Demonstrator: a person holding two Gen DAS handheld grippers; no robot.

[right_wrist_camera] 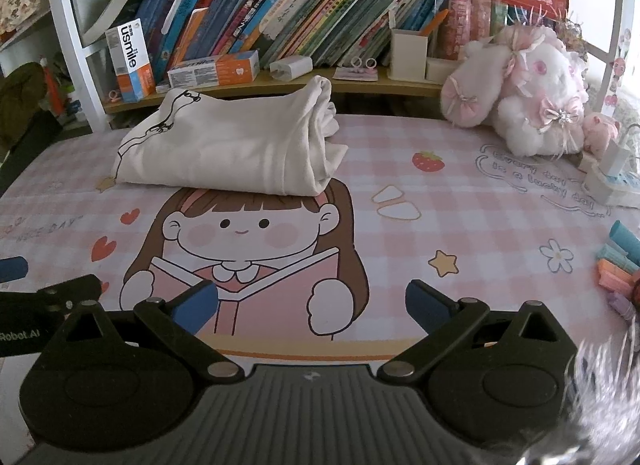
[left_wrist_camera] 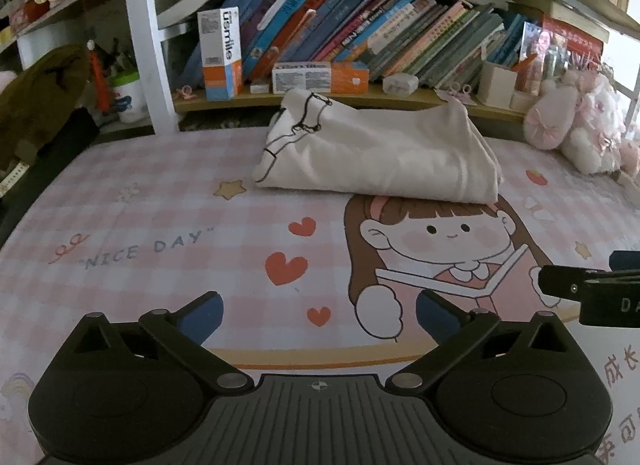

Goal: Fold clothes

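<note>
A cream garment (left_wrist_camera: 376,153) with a black line print lies folded into a thick bundle at the back of the pink checked desk mat (left_wrist_camera: 160,193). It also shows in the right wrist view (right_wrist_camera: 228,149). My left gripper (left_wrist_camera: 318,319) is open and empty, well in front of the bundle. My right gripper (right_wrist_camera: 312,307) is open and empty, also well in front of it. The right gripper's side shows at the right edge of the left wrist view (left_wrist_camera: 592,289).
A low shelf (left_wrist_camera: 360,99) with leaning books and boxes runs behind the bundle. A pink and white plush toy (right_wrist_camera: 528,101) sits at the back right. Coloured paper rolls (right_wrist_camera: 620,265) and a small white box (right_wrist_camera: 608,181) lie at the right edge.
</note>
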